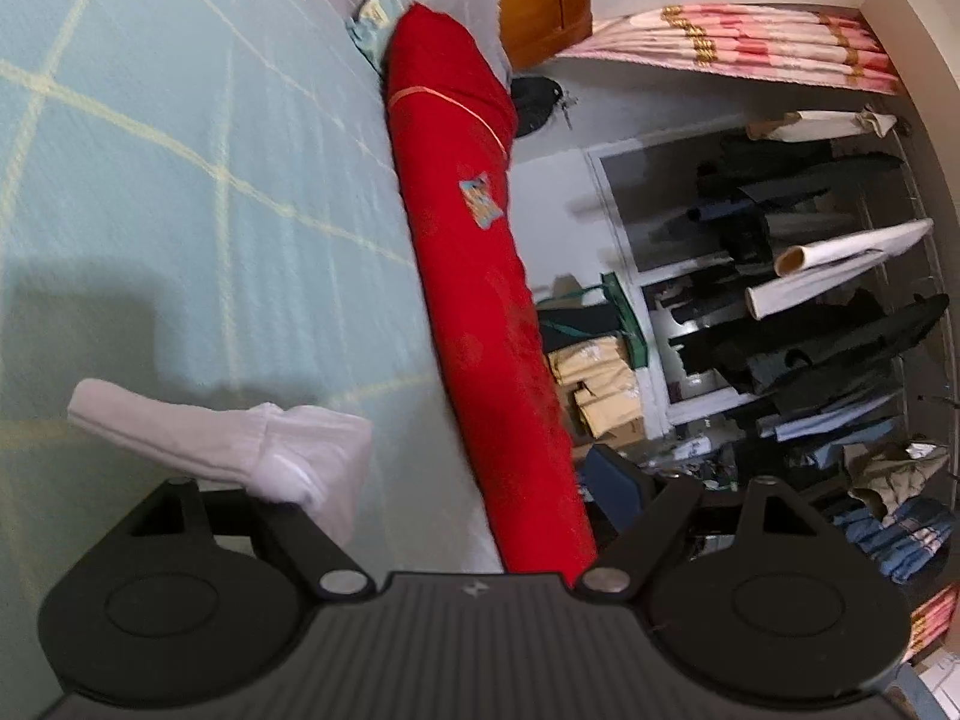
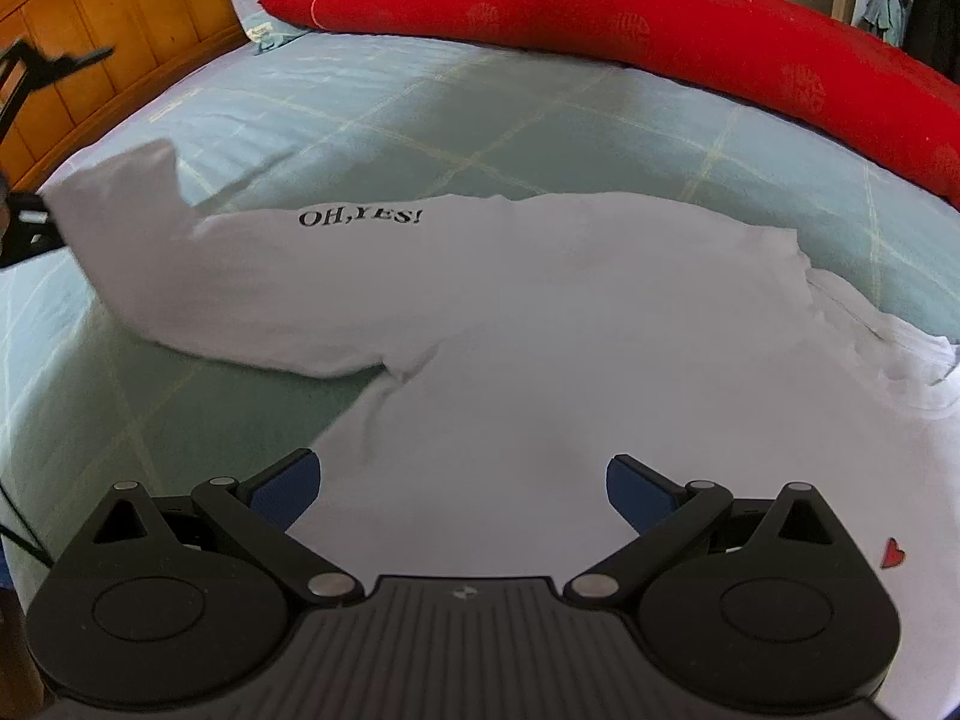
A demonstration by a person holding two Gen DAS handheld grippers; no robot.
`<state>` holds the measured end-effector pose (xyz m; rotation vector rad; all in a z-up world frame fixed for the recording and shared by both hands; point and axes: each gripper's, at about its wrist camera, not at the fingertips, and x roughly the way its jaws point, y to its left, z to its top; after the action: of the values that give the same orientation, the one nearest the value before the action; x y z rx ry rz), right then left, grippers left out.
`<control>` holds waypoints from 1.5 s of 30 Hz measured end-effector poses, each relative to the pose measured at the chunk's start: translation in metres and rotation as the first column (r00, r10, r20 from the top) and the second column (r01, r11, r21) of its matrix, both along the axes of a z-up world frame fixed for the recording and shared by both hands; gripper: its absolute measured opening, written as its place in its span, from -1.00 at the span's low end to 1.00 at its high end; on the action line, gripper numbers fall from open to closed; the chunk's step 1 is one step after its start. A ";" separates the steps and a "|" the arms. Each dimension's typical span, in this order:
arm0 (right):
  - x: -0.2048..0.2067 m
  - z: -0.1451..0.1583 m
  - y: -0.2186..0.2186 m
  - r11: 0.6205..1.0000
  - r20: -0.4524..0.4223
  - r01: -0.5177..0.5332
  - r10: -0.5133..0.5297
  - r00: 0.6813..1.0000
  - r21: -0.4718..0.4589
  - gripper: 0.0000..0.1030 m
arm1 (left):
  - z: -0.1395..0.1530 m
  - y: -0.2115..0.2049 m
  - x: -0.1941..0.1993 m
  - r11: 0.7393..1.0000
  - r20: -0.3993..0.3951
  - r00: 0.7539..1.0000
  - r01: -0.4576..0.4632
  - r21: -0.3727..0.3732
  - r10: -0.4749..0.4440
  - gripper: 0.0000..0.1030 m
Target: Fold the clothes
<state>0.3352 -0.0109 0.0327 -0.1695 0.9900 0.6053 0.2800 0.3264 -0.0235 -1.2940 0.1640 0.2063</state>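
A: Right gripper [image 2: 462, 489] is hanging with jaws wide, gripping nothing, over the white T-shirt [image 2: 540, 348] on the bed [image 2: 420, 114].

B: 1 side is lying folded inward; more folding remains. Left gripper [image 1: 456, 516]? Spread wide too, sleeve [image 1: 252, 450] brushing it.

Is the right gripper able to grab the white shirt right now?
Probably yes. The right gripper is open just above the white shirt, with nothing in between.
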 end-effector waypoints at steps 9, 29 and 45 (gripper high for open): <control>-0.006 0.004 -0.044 1.000 -0.006 -0.028 0.028 1.000 0.004 1.00 | 0.028 -0.054 0.029 0.996 0.059 0.996 0.071 0.045 -0.074 0.58; -0.045 0.012 -0.160 1.000 0.014 0.026 -0.026 1.000 -0.010 1.00 | 0.035 -0.192 0.112 0.948 0.058 0.948 0.306 0.087 -0.312 0.58; -0.052 0.009 -0.214 0.997 0.005 0.069 -0.069 0.998 -0.044 1.00 | 0.009 -0.283 0.152 0.876 -0.047 0.885 0.465 0.130 -0.462 0.59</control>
<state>0.2828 -0.2253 0.0418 -0.1747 1.0025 0.5198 0.4315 0.0430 -0.0143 -1.0796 0.4602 -0.1836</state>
